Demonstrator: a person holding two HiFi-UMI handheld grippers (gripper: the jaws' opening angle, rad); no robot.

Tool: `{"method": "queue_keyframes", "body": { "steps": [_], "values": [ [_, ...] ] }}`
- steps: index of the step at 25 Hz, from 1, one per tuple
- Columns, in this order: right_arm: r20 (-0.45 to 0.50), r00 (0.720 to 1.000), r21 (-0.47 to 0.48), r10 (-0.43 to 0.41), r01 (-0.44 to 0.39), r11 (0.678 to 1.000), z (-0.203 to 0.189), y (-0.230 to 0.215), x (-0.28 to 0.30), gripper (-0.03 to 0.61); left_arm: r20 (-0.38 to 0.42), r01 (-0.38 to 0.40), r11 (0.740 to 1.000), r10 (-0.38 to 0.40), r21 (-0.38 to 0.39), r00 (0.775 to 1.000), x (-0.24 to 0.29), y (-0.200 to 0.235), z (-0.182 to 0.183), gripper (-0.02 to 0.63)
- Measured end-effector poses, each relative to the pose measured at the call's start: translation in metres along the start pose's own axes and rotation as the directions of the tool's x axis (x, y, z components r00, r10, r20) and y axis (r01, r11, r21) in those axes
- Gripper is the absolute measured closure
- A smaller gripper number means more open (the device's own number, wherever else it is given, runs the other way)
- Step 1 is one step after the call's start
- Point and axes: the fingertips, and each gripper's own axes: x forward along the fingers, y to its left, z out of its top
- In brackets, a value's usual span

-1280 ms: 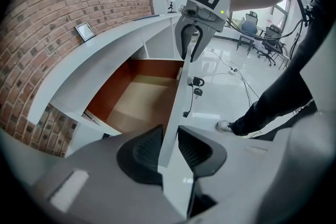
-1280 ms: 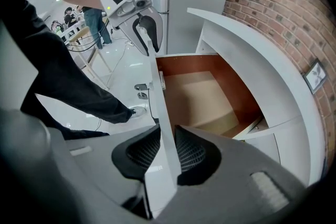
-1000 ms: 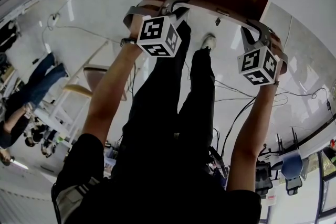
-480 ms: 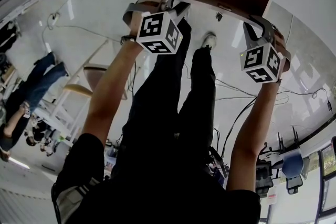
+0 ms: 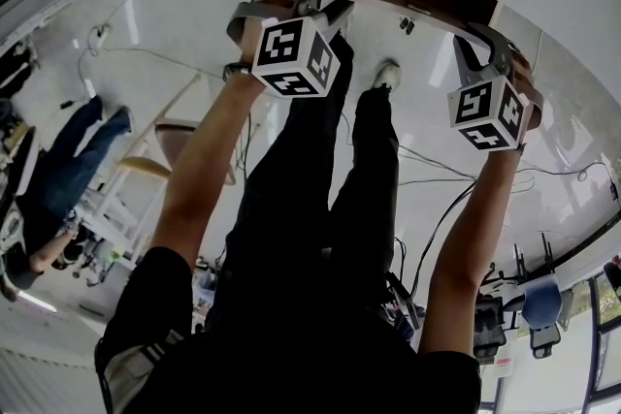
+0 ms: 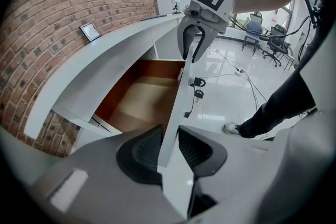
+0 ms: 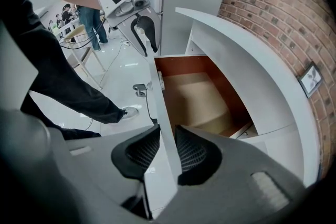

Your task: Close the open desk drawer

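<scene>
While the drawer (image 6: 139, 99) stands open, left tool (image 6: 169, 136) and right tool (image 7: 167, 136) each clamp its front panel (image 6: 175, 110).

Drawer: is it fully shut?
No. The drawer is pulled out, its brown inside exposed and its front panel well clear of the desk.

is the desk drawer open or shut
Open: the drawer sticks out from under the desk, its brown inside showing.
</scene>
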Motion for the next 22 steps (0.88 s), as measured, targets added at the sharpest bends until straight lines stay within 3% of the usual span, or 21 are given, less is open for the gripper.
{"method": "queue_keyframes", "body": {
  "steps": [22],
  "values": [
    [0.014, 0.998, -0.008, -0.068, 0.069, 0.998, 0.010, -0.032, 0.002, 0.476, 0.006, -0.052, 0.999, 0.052, 0.003, 0.999, 0.003, 0.034, 0.007, 0.494]
  ]
}}
